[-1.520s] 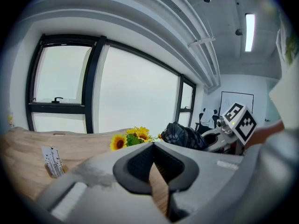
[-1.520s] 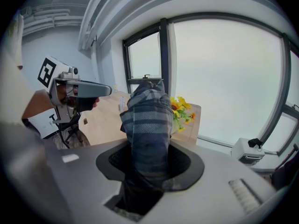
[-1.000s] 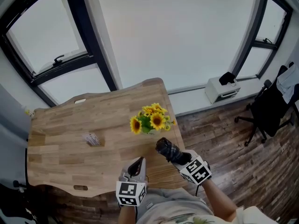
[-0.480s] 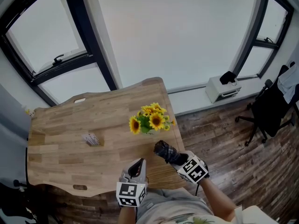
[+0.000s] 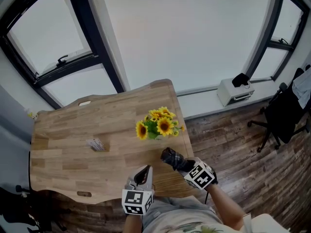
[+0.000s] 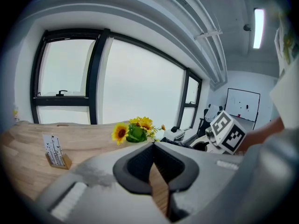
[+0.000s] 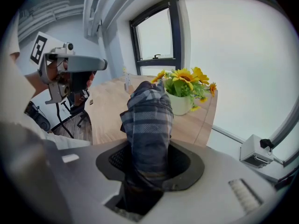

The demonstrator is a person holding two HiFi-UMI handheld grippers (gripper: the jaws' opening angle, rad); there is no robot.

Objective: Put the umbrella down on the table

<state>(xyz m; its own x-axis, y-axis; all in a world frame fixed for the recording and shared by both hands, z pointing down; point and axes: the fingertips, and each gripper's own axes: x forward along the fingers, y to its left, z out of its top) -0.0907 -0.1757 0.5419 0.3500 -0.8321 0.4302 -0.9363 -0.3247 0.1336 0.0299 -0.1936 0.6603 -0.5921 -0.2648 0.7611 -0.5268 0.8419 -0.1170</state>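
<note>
Head view: the folded plaid umbrella shows only its far end; the rest is covered by the right gripper. It sits over the near right edge of the table, just in front of the sunflowers. Whether it touches the wood cannot be determined. The left gripper is over the near table edge, apart from the umbrella.

Left gripper view: the left gripper's jaws are closed together at their tips with nothing between them; only table wood shows through the slit. A card holder stands on the table to the left.

Right gripper view: the jaws are clamped on the umbrella, which projects forward. Its lower end is hidden in the jaw throat.
</note>
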